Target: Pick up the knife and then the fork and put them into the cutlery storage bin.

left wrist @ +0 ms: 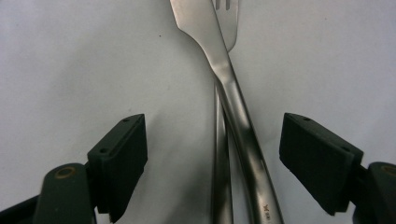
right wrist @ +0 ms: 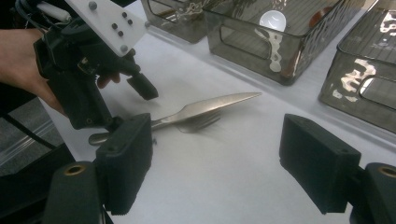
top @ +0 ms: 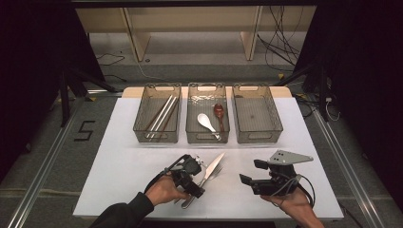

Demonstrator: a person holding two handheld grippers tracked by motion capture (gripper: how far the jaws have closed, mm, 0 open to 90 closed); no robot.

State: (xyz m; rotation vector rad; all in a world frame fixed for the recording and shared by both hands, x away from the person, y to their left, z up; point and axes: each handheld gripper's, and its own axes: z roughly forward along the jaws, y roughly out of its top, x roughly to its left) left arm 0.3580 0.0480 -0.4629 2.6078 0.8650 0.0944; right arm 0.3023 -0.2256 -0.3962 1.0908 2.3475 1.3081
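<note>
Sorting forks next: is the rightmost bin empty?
Empty: the high view shows the rightmost bin with a bare floor, while the other two hold utensils.

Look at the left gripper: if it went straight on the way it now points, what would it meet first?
Most likely the knife, which lies across the fork on the white table. The left gripper points down at them, jaws open on either side of both handles, not touching. How near it is cannot be told.
</note>
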